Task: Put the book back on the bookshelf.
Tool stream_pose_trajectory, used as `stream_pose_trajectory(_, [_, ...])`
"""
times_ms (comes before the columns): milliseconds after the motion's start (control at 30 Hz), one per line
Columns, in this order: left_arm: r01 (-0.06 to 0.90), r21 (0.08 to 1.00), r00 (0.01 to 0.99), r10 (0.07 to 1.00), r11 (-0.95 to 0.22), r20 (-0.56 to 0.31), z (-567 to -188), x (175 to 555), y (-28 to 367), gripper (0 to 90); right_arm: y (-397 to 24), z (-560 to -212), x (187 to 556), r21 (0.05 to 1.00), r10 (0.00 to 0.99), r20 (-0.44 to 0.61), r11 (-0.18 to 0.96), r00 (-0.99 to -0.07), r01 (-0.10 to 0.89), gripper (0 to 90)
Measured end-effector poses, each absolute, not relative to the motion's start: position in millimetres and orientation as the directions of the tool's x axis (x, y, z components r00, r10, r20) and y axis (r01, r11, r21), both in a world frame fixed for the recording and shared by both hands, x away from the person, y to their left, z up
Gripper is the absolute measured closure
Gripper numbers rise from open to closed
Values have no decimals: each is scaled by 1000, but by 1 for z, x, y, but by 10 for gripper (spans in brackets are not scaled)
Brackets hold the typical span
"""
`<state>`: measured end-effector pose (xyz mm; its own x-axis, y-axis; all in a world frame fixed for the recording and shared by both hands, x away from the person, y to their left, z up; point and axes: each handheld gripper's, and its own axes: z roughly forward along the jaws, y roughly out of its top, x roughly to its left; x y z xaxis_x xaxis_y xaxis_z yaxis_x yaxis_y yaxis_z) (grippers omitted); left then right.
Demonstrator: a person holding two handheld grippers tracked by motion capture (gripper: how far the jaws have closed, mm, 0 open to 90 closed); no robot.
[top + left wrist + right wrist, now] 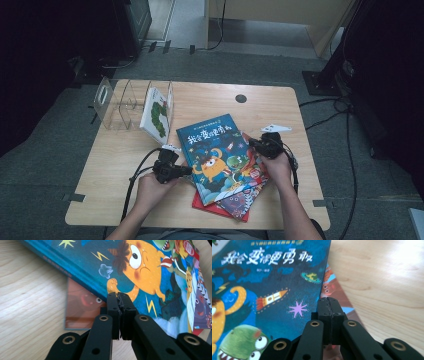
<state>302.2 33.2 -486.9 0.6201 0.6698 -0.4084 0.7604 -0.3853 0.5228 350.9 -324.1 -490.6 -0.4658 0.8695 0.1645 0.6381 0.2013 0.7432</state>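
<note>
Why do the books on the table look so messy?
The blue book lies crooked on top of a fanned pile, with a red book and a patterned one poking out underneath at different angles. Another book stands neatly in the clear rack. Both the left gripper and right gripper are shut at the blue book's edges.

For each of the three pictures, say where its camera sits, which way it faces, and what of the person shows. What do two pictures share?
High view: above the table, looking down; forearms, left gripper, right gripper.
Left gripper view: along shut jaws at the blue book.
Right gripper view: along shut jaws at the book's other edge.
Shared: the blue book.
</note>
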Motion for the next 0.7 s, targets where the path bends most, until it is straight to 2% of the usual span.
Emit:
stream_pose_trajectory(367, [738, 524, 656, 632, -424, -412, -487, 300, 14, 896, -335, -488, 340, 751, 879, 169, 178, -446, 636, 900])
stream_pose_trajectory(700, [688, 559, 715, 565, -463, -412, -492, 296, -24, 898, -345, -489, 320, 750, 883, 170, 172, -438, 639, 900])
